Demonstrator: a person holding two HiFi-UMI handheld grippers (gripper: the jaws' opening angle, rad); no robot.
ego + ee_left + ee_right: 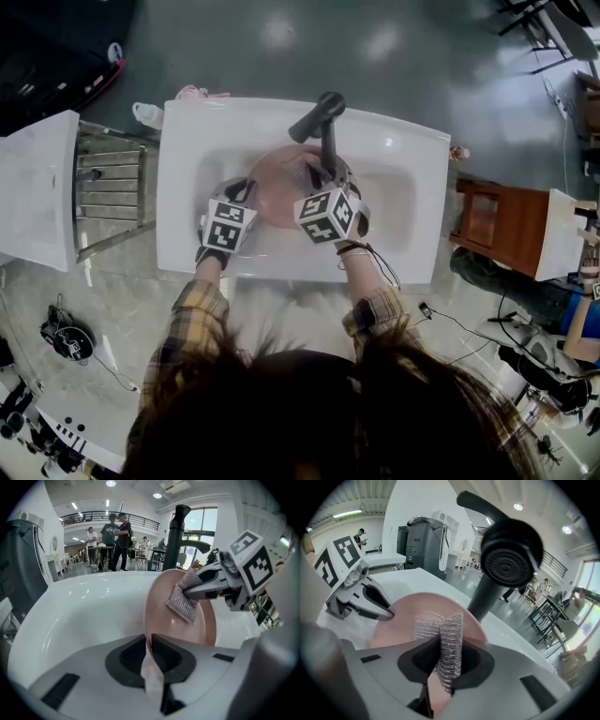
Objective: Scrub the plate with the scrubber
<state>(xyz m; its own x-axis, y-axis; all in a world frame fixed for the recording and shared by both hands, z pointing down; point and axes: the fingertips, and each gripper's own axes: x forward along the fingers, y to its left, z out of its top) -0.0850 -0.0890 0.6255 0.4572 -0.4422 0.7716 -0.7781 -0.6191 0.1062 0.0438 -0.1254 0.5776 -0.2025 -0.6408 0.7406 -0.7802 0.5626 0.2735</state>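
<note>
Far left there's a metal drying rack [111, 187] sitting just beside the white sink [183, 253], and someone in plaid sleeves [192, 323] leans over the basin with a gripper in each hand. The left gripper [149, 641] is clamped tight on the near rim of a pink plate [164, 616]. In the left gripper view the plate's thin edge sits right between the two dark pads, which press on it from both sides. The plate is held tilted inside the sink basin, roughly in the middle of it, with its face turned toward the right gripper. Against the upper part of that face there's a silvery mesh scrubber [183, 603], folded over and touching the plate as far as the views show. The right gripper [442, 651] is the one gripping the scrubber: its own view shows the sparkly mesh pinched between the jaws and sticking out past them onto the pink surface. Just behind the plate stands a black faucet [322, 122], its head hanging above the plate's far rim. Off to the right, well apart from the basin, there's a piece of brown wooden furniture [492, 220] on the grey floor [375, 47]
</note>
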